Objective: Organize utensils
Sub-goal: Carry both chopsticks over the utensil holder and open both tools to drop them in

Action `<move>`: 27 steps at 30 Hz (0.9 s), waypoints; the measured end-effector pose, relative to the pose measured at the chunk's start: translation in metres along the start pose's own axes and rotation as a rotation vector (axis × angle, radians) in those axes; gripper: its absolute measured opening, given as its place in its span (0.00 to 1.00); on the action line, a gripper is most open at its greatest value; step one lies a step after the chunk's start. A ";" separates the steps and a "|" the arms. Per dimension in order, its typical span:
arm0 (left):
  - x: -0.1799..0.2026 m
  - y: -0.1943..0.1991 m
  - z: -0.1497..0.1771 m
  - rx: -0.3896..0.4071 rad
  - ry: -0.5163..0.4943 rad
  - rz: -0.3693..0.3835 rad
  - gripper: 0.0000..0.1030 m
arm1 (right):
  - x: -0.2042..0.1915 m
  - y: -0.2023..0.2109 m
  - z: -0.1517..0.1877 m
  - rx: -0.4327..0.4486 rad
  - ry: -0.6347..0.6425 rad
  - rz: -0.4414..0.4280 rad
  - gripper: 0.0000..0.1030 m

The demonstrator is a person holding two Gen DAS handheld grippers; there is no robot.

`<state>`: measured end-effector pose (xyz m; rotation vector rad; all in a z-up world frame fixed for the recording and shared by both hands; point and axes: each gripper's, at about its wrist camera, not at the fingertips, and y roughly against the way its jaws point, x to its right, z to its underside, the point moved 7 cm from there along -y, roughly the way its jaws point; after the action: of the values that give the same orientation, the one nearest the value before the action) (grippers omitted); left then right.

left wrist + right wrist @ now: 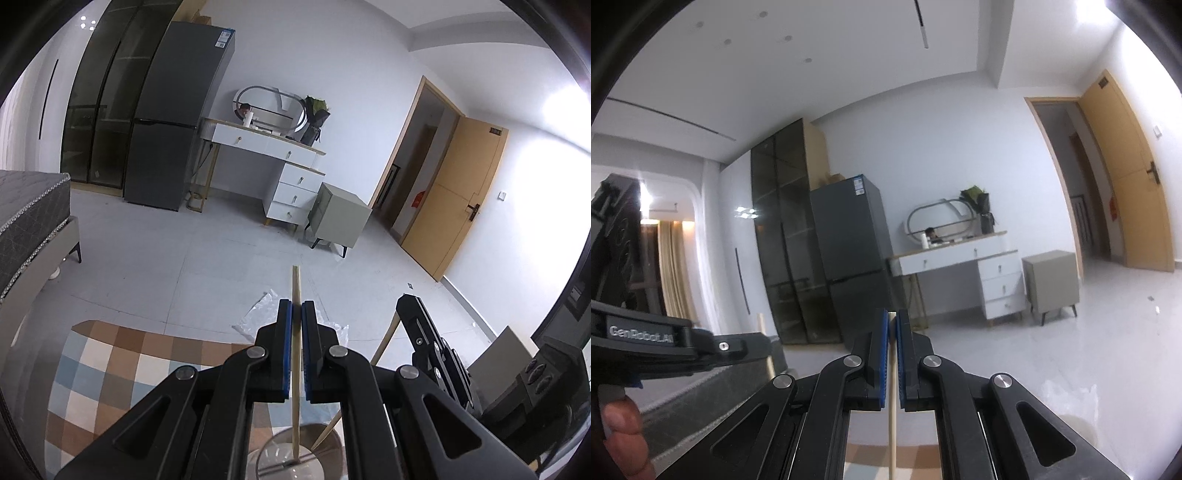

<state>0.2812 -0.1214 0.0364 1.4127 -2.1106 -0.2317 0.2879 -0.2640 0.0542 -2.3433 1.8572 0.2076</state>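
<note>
closest to the left wrist camera, the left hand-held gripper (296,306) has its black jaws with blue pads clamped on a thin pale wooden chopstick (296,291), which stands nearly upright between the pads, its top end poking above the fingertips and its lower part running down to a round silvery metal holder (291,456) at the bottom edge of the view. beside it a second pale wooden stick (384,341) leans to the right, its upper part passing behind the black body of the right hand-held gripper (424,332), which enters the left view from the right. under the holder lies a checked rug in brown, beige and blue squares (110,369) on the light tiled floor (184,251), with a crumpled clear plastic wrapper (258,314) just past the rug. in the right wrist view the right hand-held gripper (893,321) is likewise closed on a thin pale wooden chopstick (892,406), held upright between its blue pads. at the left edge of that view a fingertip (622,417) shows under the other tool. a dark grey refrigerator (173,122) and a white dressing table with drawers (280,155) stand against the far wall.
</note>
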 end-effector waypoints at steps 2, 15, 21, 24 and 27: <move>-0.001 -0.002 0.004 -0.005 0.009 0.003 0.00 | 0.002 -0.004 0.008 -0.001 0.008 0.005 0.04; 0.003 0.001 0.029 -0.057 -0.059 0.040 0.01 | 0.001 -0.001 0.034 -0.138 -0.002 -0.113 0.04; 0.006 0.000 0.039 -0.185 -0.067 0.069 0.01 | -0.005 0.006 0.049 -0.250 -0.011 -0.169 0.06; 0.007 0.009 0.042 -0.235 -0.070 0.071 0.16 | -0.006 0.015 0.055 -0.310 -0.034 -0.193 0.07; 0.008 0.024 0.042 -0.246 -0.079 0.045 0.24 | 0.000 0.026 0.056 -0.338 -0.028 -0.158 0.08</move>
<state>0.2375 -0.1256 0.0159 1.2288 -2.0914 -0.5189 0.2615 -0.2590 -0.0014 -2.6735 1.7269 0.5725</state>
